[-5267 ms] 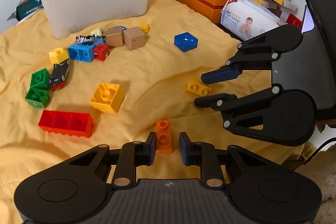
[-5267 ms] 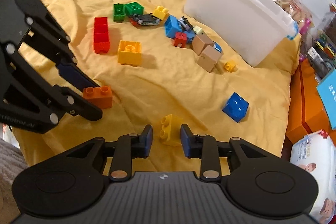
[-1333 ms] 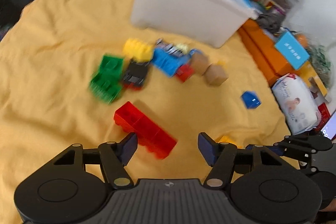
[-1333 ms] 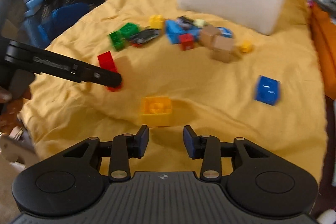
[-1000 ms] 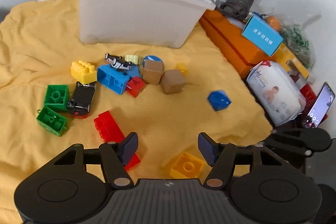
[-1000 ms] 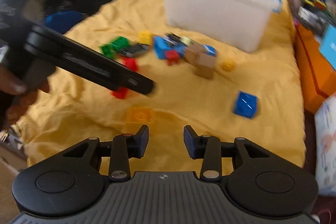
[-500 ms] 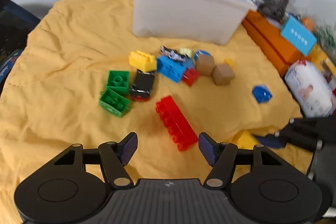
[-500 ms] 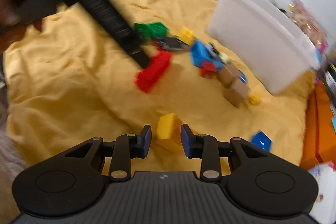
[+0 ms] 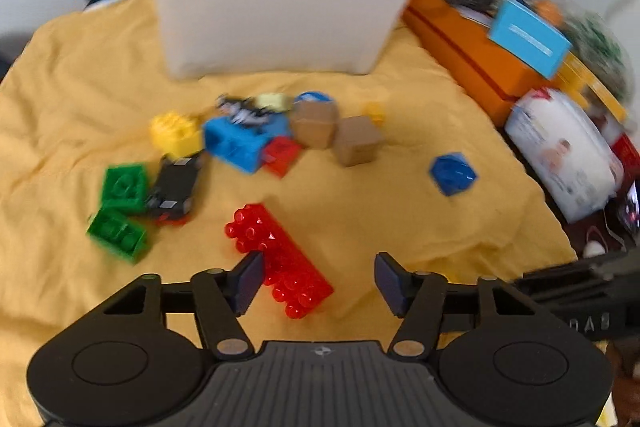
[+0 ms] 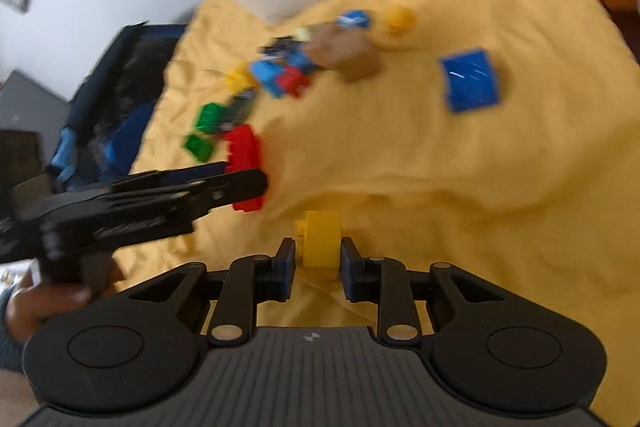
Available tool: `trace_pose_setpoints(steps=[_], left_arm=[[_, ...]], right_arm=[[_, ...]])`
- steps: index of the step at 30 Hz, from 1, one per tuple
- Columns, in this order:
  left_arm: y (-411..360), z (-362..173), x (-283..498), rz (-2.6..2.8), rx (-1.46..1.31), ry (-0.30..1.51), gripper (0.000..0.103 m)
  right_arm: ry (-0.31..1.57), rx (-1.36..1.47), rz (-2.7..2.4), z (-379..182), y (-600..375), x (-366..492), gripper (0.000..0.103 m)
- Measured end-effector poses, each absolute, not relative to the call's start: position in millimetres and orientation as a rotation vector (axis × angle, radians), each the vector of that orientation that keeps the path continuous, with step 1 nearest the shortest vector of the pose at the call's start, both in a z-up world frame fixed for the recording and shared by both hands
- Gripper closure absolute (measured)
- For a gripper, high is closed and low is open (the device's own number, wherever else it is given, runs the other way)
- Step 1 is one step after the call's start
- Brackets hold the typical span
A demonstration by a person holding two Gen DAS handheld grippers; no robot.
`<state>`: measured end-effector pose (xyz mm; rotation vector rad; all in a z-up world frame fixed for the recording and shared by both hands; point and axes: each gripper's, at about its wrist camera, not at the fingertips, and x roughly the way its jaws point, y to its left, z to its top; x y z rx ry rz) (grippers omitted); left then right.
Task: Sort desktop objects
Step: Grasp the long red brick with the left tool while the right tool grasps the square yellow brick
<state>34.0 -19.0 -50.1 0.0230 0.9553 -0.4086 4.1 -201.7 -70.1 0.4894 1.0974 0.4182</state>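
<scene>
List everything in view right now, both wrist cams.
cloth: 1, yellow, under all the toys
bin: 1, white, far edge of cloth
red brick: 1, long, between the open jaws of the left hand-held gripper
yellow brick: 1, between the right jaws; contact unclear in blur
green bricks: 2, left of pile
toy car: 1, black, beside the green bricks
blue brick: 1, mid pile
brown cubes: 2, right of pile
blue block: 1, alone at right
orange box: 1, right of bin
wipes pack: 1, white, far right
left hand-held gripper: open
right hand-held gripper: jaws just opened further
</scene>
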Motion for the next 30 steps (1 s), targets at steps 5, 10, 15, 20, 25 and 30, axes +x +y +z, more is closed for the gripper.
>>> trace_pose_setpoints(steps=[5,10,15,20,25,30], left_arm=[[-32.2,-42.8,29.9,-0.470,0.055,0.922,0.038],[-21.3,-27.4,19.3,-0.405,0.023,0.891,0.038],[-12.9,-35.5,31.2,-0.272,-0.042,0.975,0.038],[-19.3,-55.3,48.7,-0.199,-0.113,1.035,0.038],[-20.1,-66.8,54.3,-0.189,-0.095,1.047,0.072],[-7.3,-65.9,49.6,-0.374,-0.006,1.124,0.074]], right_arm=[[1.026,0.369,0.324,-55.8,-207.7,-0.8,0.058],[0.986,0.282,0.331,-46.1,-205.2,-1.3,0.057],[0.931,0.053,0.362,-29.8,-175.9,-6.6,0.047],[0.922,-0.130,0.343,-34.4,-149.6,-3.0,0.042],[0.925,-0.207,0.362,-46.9,-135.4,-7.5,0.045],[0.916,-0.273,0.369,-47.7,-135.4,-15.8,0.058]])
